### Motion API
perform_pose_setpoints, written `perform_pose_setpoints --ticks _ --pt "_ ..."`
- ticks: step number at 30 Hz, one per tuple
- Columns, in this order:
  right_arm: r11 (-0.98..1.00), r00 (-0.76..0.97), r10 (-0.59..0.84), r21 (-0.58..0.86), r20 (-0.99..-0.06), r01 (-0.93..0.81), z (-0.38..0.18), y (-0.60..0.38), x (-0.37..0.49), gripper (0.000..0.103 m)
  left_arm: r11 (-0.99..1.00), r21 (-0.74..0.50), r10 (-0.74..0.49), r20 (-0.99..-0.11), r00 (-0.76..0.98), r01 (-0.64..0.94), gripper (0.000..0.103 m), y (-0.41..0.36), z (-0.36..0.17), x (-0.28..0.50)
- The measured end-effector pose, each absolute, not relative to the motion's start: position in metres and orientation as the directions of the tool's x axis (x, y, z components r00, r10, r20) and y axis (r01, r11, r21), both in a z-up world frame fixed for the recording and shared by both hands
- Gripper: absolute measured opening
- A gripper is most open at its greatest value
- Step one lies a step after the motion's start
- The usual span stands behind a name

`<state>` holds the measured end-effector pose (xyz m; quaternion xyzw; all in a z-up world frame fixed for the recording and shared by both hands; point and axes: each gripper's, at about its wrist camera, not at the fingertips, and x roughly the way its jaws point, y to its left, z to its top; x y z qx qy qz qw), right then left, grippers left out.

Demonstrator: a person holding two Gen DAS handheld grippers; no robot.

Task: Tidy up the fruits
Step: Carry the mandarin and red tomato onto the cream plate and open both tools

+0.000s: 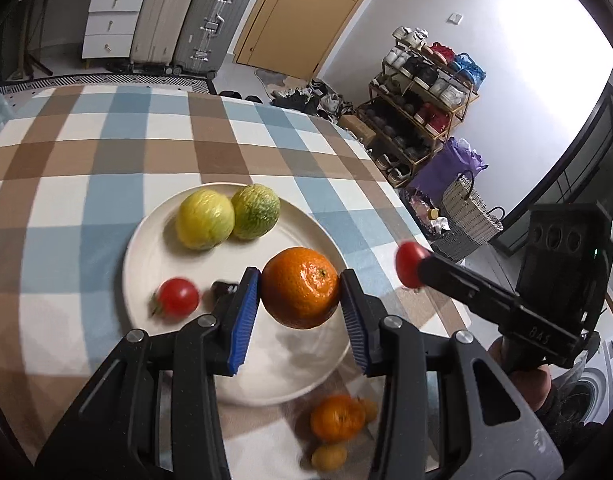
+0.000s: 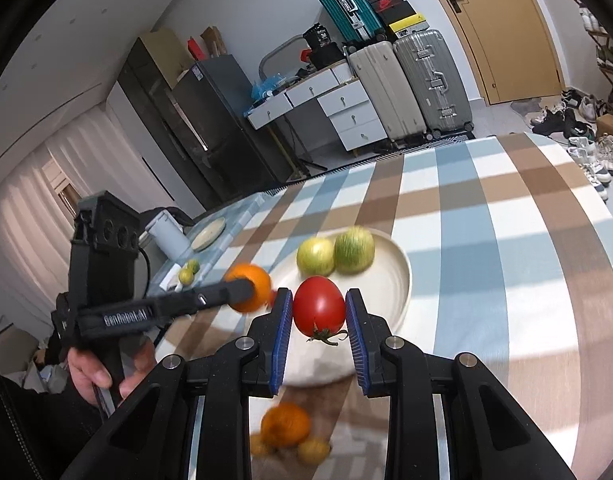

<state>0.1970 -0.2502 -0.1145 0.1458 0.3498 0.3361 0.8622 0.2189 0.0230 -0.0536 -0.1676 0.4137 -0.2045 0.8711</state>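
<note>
My left gripper (image 1: 300, 294) pinches the orange (image 1: 300, 286) above the white plate (image 1: 154, 248), at its 4 o'clock edge. My right gripper (image 2: 319, 312) clamps a tomato (image 2: 319, 311) over the plate's 7 o'clock rim.

The loose orange mandarin (image 2: 284, 426) and the small yellow fruits (image 2: 313, 451) on the checked tablecloth below the white plate are smeared by blur, and their number cannot be settled. A dark object (image 1: 222, 289) on the plate is half hidden behind the left finger. The two round yellow-green fruits (image 2: 333, 255) are blurred in the right view
</note>
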Motion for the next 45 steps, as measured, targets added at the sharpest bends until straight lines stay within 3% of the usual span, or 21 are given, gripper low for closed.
perform_pose_setpoints --ticks 11,29,32,34,36,41,45 --pt "0.723 0.483 0.691 0.499 -0.538 -0.477 -0.129 -0.239 0.271 0.028 0.892 -0.398 -0.447 -0.716 0.536 0.213 0.038 -0.020 -0.089 0.262" --pt "0.730 0.401 0.678 0.506 -0.616 -0.459 -0.166 -0.217 0.316 0.028 0.888 -0.402 -0.457 -0.723 0.518 0.222 0.038 -0.029 -0.111 0.292" --pt "0.735 0.403 0.674 0.505 -0.619 -0.453 -0.168 -0.215 0.318 0.029 0.887 -0.403 -0.460 -0.728 0.508 0.227 0.045 -0.030 -0.108 0.292" --pt "0.734 0.400 0.676 0.513 -0.619 -0.444 -0.170 -0.215 0.319 0.040 0.887 -0.401 -0.460 -0.720 0.520 0.229 0.060 -0.029 -0.104 0.288" --pt "0.717 0.403 0.695 0.537 -0.596 -0.444 -0.167 -0.219 0.316 0.051 0.886 -0.402 -0.461 -0.707 0.536 0.232 0.060 -0.027 -0.098 0.281" --pt "0.724 0.457 0.689 0.528 -0.562 -0.443 -0.148 -0.233 0.302 0.055 0.896 -0.383 -0.440 -0.702 0.561 0.224 0.064 -0.021 -0.084 0.264" --pt "0.727 0.489 0.686 0.536 -0.539 -0.429 -0.134 -0.246 0.284 0.067 0.908 -0.359 -0.415 -0.696 0.586 0.217 0.069 -0.018 -0.071 0.245"
